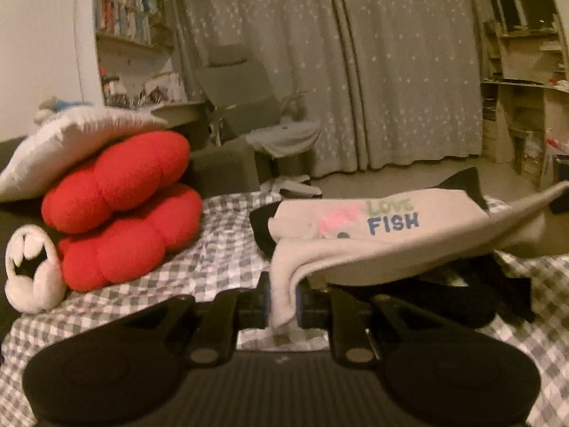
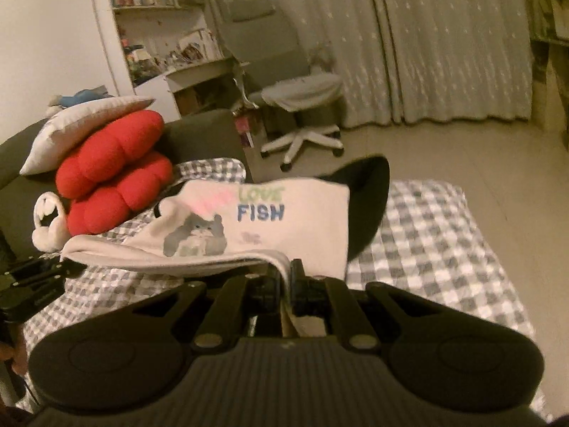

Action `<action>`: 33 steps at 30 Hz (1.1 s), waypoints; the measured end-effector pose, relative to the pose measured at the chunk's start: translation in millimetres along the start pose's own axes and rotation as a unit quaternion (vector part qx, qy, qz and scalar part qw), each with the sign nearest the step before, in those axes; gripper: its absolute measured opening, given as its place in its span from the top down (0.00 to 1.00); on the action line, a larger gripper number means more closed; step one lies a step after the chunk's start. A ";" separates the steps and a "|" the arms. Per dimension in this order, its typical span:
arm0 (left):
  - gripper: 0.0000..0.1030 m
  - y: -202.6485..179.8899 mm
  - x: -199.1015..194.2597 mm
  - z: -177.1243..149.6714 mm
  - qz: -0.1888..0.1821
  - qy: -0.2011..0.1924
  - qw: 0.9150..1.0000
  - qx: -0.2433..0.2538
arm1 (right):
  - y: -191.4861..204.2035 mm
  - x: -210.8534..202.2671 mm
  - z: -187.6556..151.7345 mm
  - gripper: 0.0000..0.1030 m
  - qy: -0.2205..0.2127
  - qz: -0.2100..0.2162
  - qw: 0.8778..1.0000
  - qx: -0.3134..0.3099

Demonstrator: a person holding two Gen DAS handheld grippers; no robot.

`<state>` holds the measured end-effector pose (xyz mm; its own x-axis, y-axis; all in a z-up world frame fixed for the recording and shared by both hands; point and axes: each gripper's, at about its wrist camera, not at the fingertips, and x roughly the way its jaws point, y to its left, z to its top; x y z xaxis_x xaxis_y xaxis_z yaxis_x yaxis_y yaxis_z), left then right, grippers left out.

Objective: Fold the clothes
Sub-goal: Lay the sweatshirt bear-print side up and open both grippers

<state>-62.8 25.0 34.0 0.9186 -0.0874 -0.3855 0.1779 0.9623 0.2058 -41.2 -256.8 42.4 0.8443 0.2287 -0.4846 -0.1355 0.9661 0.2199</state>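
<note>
A bed covered in a grey-and-white checked sheet fills the lower part of both wrist views and serves as the landmark here. Beyond the far side of the bed hang pale grey curtains dotted with small white stars, reaching the floor. Past the bed's far left corner stands a white bookshelf packed with books whose spines are too blurred to read. Between the bed and the curtains sits a grey office chair on a white wheeled base.

Above the bed, lifted off the sheet, a pale grey T-shirt with black sleeves is stretched between the two grippers. Its front shows a grey cat drawing and printed words: "LOVE" in green, "FISH" in blue below it, and a pink word to the left of "LOVE" that is too blurred to read.

At the bed's left end, two red lobed cushions are stacked, with a white pillow resting on top of them. A small white plush lies just beside the lower red cushion.

The left gripper has its jaws closed narrowly on one edge of the T-shirt. The right gripper likewise pinches the shirt's opposite edge between narrow jaws.
</note>
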 end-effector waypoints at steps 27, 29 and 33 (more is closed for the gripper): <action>0.87 4.1 -51.8 -60.5 -0.205 0.149 0.965 0.065 | 5.9 -64.5 -55.6 0.96 0.104 0.004 0.988 -0.118; 0.87 1.0 -50.2 -66.4 -0.208 0.160 0.962 0.073 | 2.3 -65.1 -59.3 0.96 0.117 0.008 0.987 -0.114; 0.85 -2.4 -45.4 -71.6 -0.211 0.179 0.957 0.082 | -3.5 -61.9 -63.3 0.96 0.132 0.006 0.986 -0.103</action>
<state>-130.2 45.1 -13.4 0.5784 -0.3363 -0.7432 0.5864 0.8048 0.0922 -125.8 -266.8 18.0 0.6816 0.2366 -0.6924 -0.2698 0.9609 0.0627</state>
